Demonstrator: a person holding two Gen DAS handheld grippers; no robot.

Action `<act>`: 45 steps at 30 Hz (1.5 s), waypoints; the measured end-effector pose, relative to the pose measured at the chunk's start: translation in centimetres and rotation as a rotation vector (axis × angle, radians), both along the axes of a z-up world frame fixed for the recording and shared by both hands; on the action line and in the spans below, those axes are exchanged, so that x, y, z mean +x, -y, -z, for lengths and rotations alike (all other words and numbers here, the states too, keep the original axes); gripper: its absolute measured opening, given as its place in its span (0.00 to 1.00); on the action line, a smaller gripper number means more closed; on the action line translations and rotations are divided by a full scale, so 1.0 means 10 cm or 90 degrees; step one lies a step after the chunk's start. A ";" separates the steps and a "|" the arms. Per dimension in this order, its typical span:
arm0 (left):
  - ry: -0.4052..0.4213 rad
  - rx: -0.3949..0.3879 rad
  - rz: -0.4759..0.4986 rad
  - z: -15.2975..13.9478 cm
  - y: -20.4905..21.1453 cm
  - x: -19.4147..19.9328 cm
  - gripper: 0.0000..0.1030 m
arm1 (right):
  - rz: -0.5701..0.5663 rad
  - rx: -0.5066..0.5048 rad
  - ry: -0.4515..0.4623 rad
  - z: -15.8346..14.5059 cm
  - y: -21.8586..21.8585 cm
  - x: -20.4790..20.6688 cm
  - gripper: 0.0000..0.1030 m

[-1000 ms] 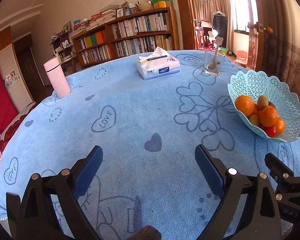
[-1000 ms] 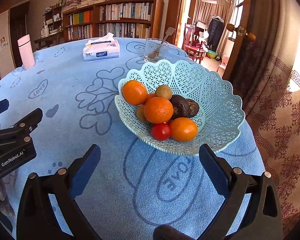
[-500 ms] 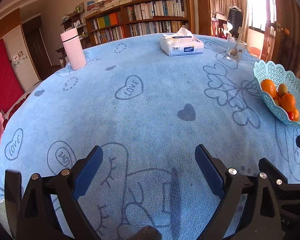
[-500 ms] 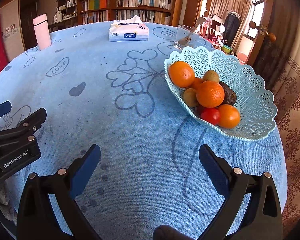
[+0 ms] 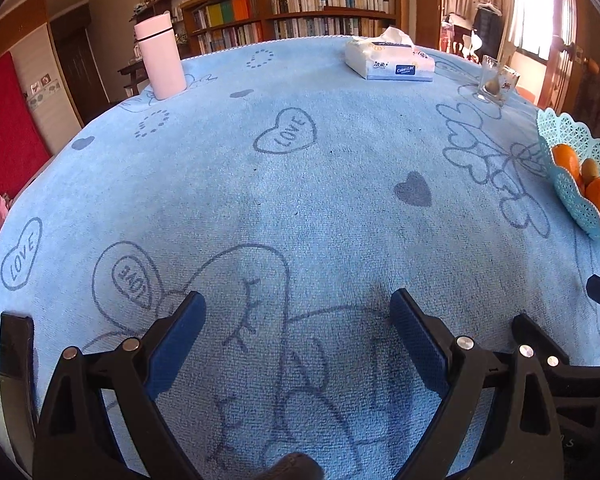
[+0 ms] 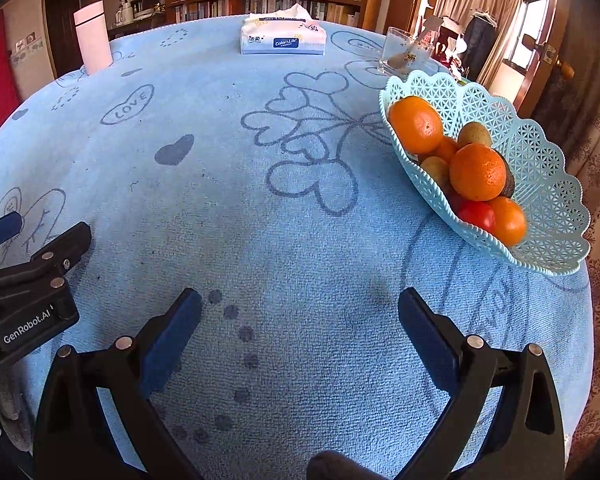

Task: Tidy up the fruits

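We read "LOVE" inside the heart outlines printed on the light blue terry cloth (image 5: 300, 208) covering the counter, several times over. On the white and blue tissue pack (image 6: 282, 40) a blue label says "Color Life". The black left gripper (image 6: 24, 308), seen from the right wrist, carries "GenRobot.AI" in white letters. The book spines are too small for us to read.

Daylight is pouring in from the window (image 5: 540, 4) at the far right, blowing out to white glare there. The tabletop (image 6: 260, 200) is lying evenly lit, with soft shadows falling beneath the fruit basket (image 6: 540, 184) and the fingers (image 6: 172, 336). Fisheye distortion is bending the room's edges, and dark vignetting is filling the corners. Both views are staying sharp.
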State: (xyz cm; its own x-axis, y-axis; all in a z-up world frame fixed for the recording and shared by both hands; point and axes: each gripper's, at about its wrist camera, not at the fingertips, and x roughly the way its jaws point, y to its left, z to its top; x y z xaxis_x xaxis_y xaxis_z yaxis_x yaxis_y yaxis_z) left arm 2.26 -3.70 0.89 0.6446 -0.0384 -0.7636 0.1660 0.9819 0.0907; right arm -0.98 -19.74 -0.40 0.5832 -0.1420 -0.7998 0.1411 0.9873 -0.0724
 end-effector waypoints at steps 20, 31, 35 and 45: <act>-0.030 -0.018 -0.010 0.08 -0.05 0.08 0.95 | 0.008 0.066 -0.002 0.05 0.11 0.02 0.97; -0.029 -0.016 -0.010 0.08 -0.06 0.08 0.95 | 0.008 0.066 -0.003 0.05 0.11 0.02 0.97; -0.029 -0.016 -0.010 0.08 -0.06 0.08 0.95 | 0.008 0.066 -0.002 0.06 0.10 0.02 0.97; -0.030 -0.016 -0.010 0.09 -0.06 0.08 0.95 | 0.008 0.065 -0.002 0.06 0.10 0.02 0.97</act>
State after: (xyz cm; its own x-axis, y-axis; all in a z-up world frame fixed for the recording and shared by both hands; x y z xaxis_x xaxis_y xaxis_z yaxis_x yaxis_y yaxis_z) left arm 3.10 -3.09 0.04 0.6086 -0.0479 -0.7921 0.1535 0.9864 0.0583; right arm -0.79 -20.77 -0.96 0.5790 -0.0670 -0.8126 0.1541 0.9876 0.0283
